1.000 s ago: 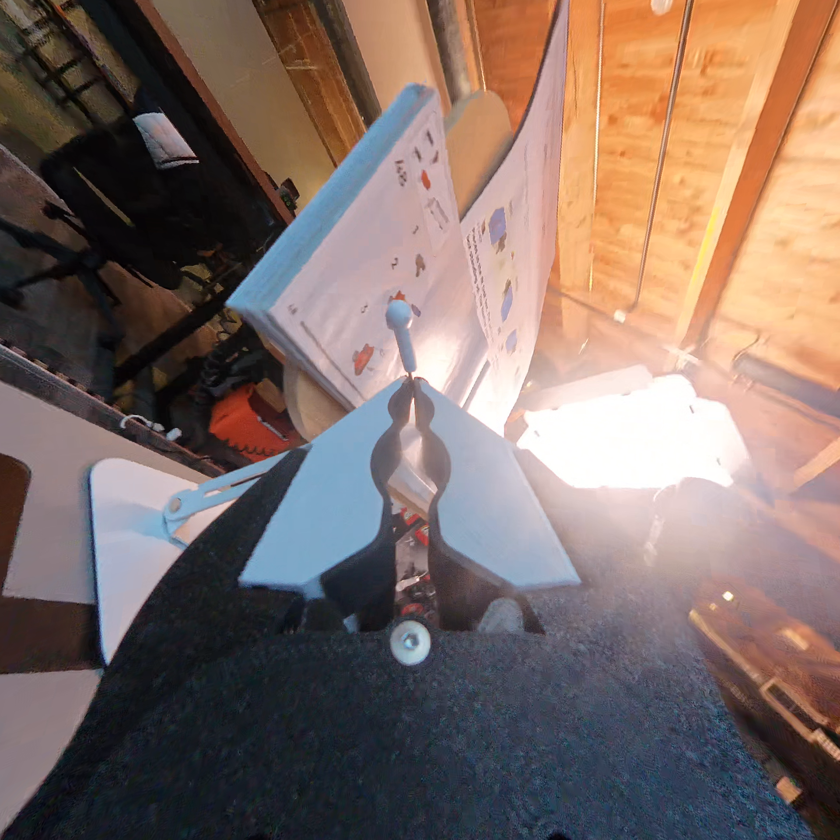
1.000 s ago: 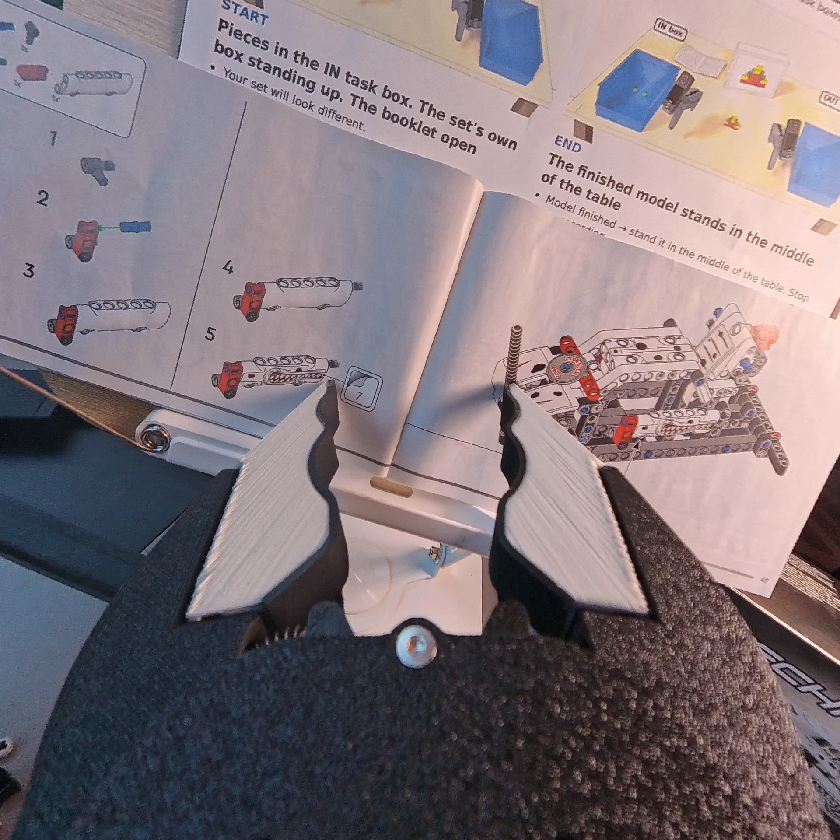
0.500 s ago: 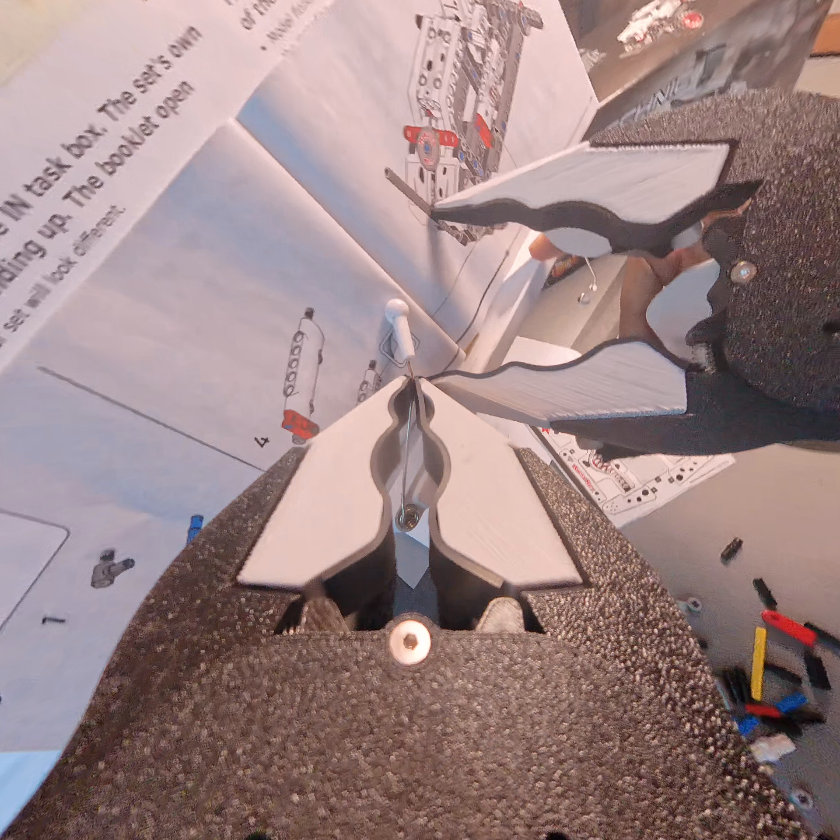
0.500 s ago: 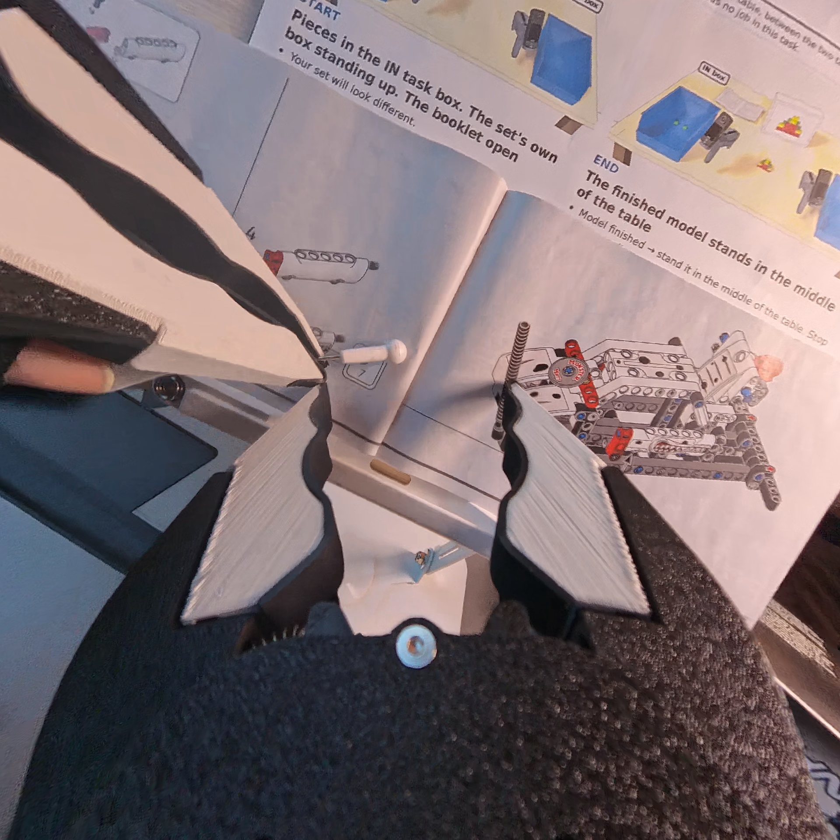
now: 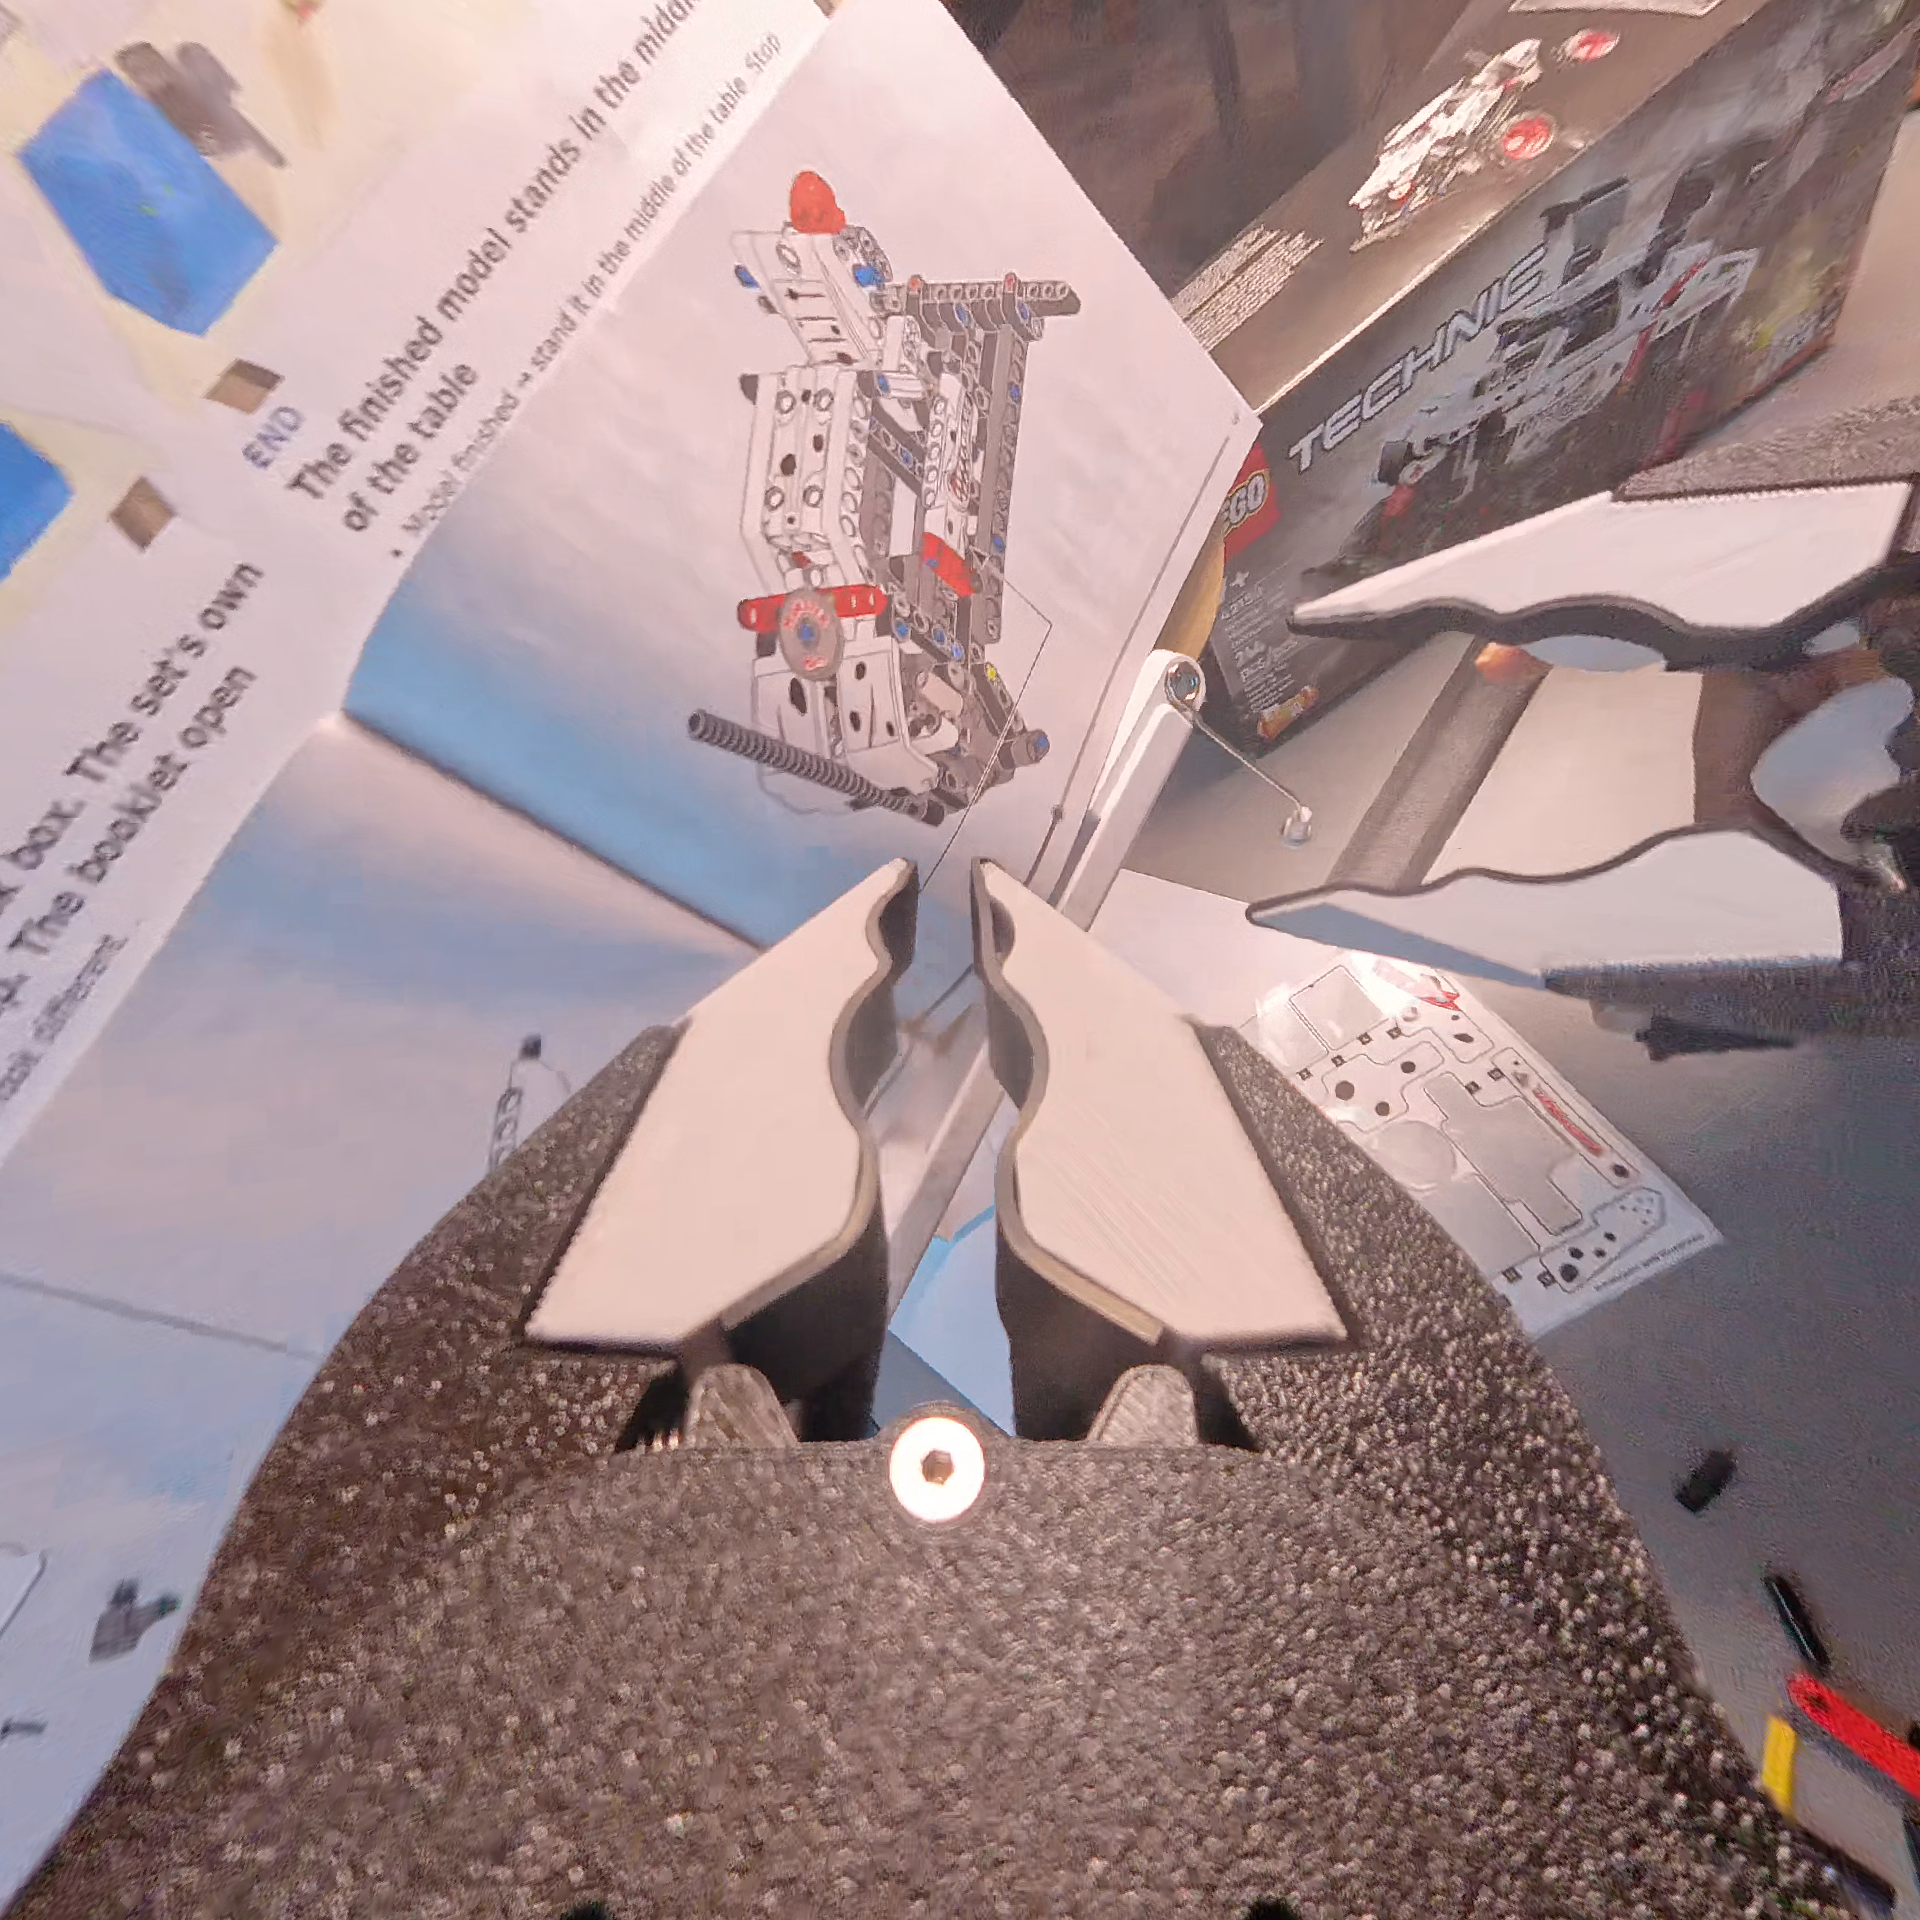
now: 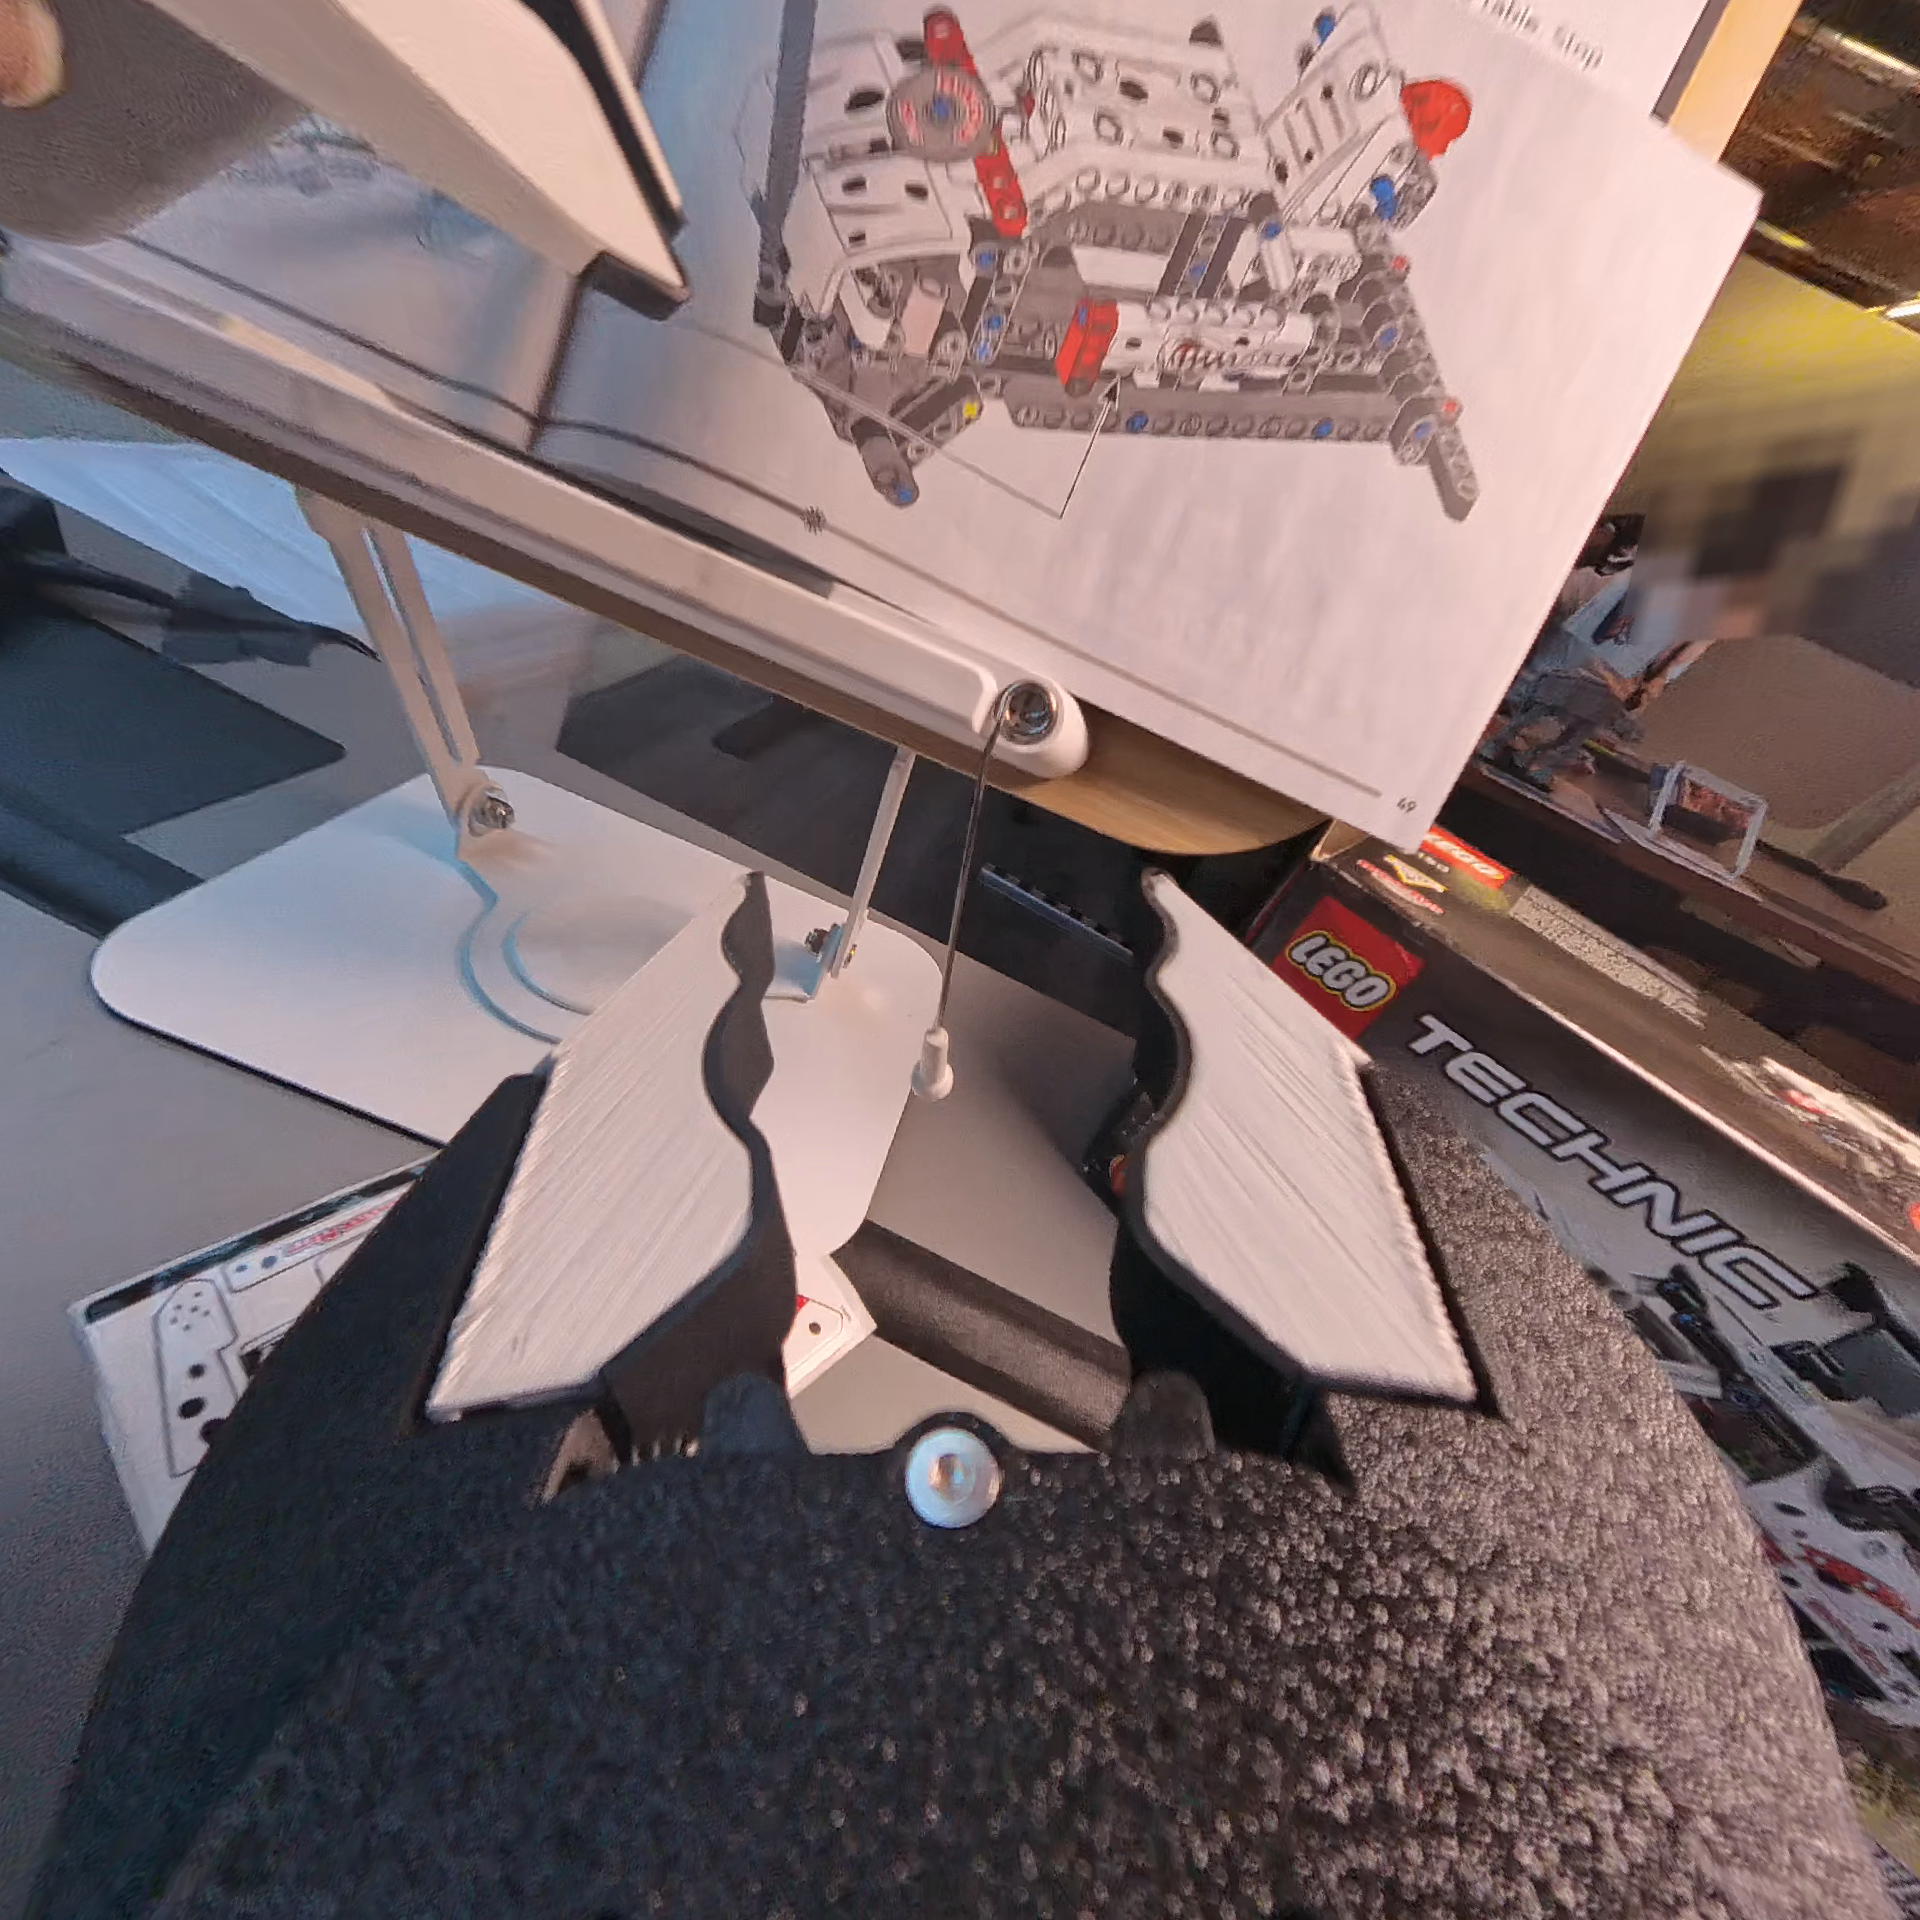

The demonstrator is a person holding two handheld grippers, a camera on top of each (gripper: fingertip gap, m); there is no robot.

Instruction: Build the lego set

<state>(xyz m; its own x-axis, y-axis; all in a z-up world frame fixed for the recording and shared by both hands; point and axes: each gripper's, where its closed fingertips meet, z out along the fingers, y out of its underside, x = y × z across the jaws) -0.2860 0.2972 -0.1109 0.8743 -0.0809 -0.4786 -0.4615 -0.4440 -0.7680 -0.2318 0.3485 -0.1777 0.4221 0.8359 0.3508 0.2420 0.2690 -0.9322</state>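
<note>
Lego bricks (image 5: 1839, 1730) only beside left tool (image 5: 943, 881), slightly apart; right tool (image 6: 951, 894) agape.

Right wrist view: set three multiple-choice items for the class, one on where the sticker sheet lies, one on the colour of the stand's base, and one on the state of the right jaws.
1. Where is the sticker sheet?
A. clipped to the booklet
B. flat on the table, near the stand's base
C. on top of the box

2. What colour is the stand's base?
A. white
B. blue
C. red

3. How do the jaws of the right gripper stand?
A. shut on a brick
B. shut on a page
C. open and empty

Answers:
1. B, as the sheet lies on the grey table in front of the base.
2. A, as the flat plate is plainly white.
3. C, as there is a wide gap with nothing held in it.
</note>
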